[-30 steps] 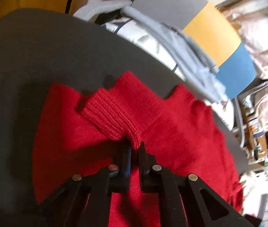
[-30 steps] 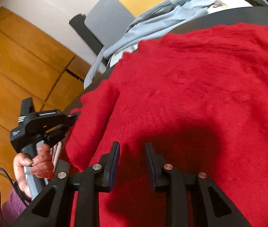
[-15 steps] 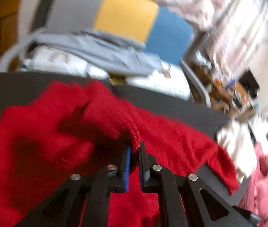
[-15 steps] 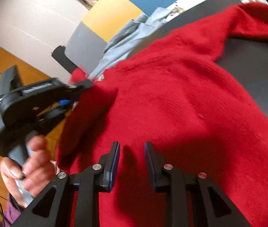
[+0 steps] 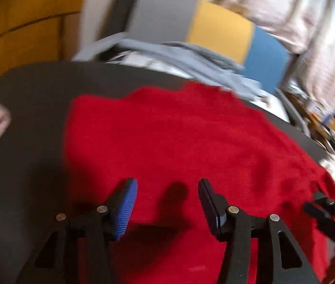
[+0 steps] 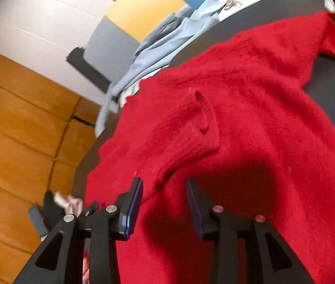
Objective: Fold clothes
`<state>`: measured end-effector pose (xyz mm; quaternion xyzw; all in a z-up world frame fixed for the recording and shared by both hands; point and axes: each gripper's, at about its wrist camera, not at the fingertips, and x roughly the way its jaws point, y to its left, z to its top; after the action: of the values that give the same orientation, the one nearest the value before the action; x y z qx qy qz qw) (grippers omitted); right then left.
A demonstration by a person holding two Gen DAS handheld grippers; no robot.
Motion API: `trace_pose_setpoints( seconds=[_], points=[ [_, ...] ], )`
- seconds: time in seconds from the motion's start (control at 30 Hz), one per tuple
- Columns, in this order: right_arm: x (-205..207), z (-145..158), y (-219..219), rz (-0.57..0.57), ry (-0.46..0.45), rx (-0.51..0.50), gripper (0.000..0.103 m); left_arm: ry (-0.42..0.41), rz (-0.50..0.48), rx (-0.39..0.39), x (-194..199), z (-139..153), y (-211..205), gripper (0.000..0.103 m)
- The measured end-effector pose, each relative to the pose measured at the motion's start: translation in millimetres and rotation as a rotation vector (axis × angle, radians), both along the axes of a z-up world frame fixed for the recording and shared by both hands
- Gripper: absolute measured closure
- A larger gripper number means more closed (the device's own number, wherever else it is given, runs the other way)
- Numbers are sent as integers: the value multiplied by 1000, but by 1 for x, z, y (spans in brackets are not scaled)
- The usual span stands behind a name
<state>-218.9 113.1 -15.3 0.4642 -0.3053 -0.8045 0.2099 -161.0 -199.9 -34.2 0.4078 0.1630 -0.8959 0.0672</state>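
A red knitted sweater (image 5: pixel 179 137) lies spread on a dark round table (image 5: pixel 32 99). My left gripper (image 5: pixel 167 184) is open and empty just above the sweater's near part. In the right wrist view the sweater (image 6: pixel 250 108) has a sleeve with its ribbed cuff (image 6: pixel 191 127) folded across the body. My right gripper (image 6: pixel 165 184) is open and empty, hovering just above the sweater near that sleeve. The right gripper also shows in the left wrist view (image 5: pixel 328 210) at the right edge.
A chair (image 5: pixel 214 26) with grey, yellow and blue panels stands behind the table, with light blue clothes (image 5: pixel 191 56) draped over it. Wooden floor (image 6: pixel 13 118) lies left of the table. Cluttered shelves (image 5: pixel 328 123) are at the far right.
My left gripper has let go of the red sleeve cuff and opened wide. The sleeve now lies folded over the sweater's body. My right gripper stayed open above the sweater.
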Motion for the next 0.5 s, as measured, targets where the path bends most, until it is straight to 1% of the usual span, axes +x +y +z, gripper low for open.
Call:
trace_pose_setpoints(
  seconds=[0.03,0.07,0.1,0.17,0.27,0.33,0.37,0.4,0.43,0.47,0.5],
  points=[
    [-3,5,0,-28,25,44,65,2,36,-12,8,-4,-15,48],
    [-6,13,2,-69,70,110,64,4,71,-23,16,-8,-31,48],
    [-9,19,2,-94,108,157,63,7,73,-24,18,-9,-34,49],
    [-24,25,0,-71,156,232,59,14,64,-21,20,-10,-35,48],
    [-52,18,-17,54,119,309,59,26,51,-17,22,-12,-36,48],
    [-65,11,-28,106,106,357,59,33,42,-14,24,-13,-37,44],
    [-71,6,-33,126,88,401,59,37,37,-12,25,-14,-38,43],
    [-75,2,-38,145,80,422,56,41,33,-11,25,-15,-38,40],
    [-75,1,-41,176,84,406,56,44,28,-10,26,-15,-39,39],
    [-76,1,-44,209,89,387,63,48,24,-8,27,-16,-39,38],
    [-77,1,-45,234,81,367,83,52,19,-7,28,-17,-40,35]
  ],
)
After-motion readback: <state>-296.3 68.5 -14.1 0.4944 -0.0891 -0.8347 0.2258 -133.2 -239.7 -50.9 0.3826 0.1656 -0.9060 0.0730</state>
